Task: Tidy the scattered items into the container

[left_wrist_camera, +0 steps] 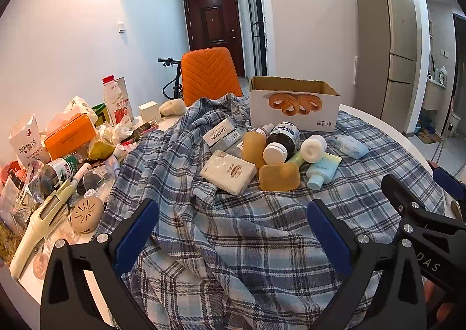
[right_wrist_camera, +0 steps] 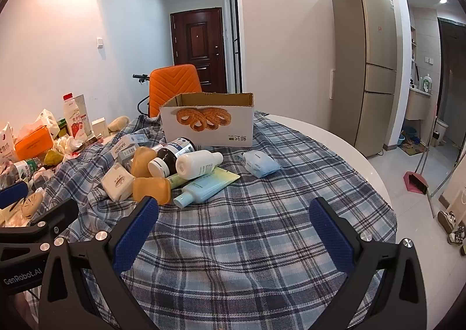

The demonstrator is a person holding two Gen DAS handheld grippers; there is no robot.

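An open cardboard box (left_wrist_camera: 294, 108) (right_wrist_camera: 208, 123) printed with pastries stands at the far side of a plaid cloth (left_wrist_camera: 247, 231) (right_wrist_camera: 262, 228). In front of it lies a heap of toiletries: a white soap pack (left_wrist_camera: 228, 172) (right_wrist_camera: 116, 181), an amber soap bar (left_wrist_camera: 279, 177) (right_wrist_camera: 151, 189), a dark bottle (left_wrist_camera: 284, 136) (right_wrist_camera: 173, 155), a white bottle (right_wrist_camera: 199, 164), a pale blue tube (left_wrist_camera: 323, 169) (right_wrist_camera: 204, 187) and a blue wipes pack (left_wrist_camera: 351, 146) (right_wrist_camera: 260, 164). My left gripper (left_wrist_camera: 233, 231) and right gripper (right_wrist_camera: 234, 228) hover open and empty, short of the heap.
Along the left table edge lies clutter: an orange box (left_wrist_camera: 70, 139), a milk bottle (left_wrist_camera: 115, 100), a green-labelled bottle (left_wrist_camera: 62, 168) and a cream handheld tool (left_wrist_camera: 40, 222). An orange chair (left_wrist_camera: 209, 75) stands behind the table. A fridge (right_wrist_camera: 367, 65) stands at right.
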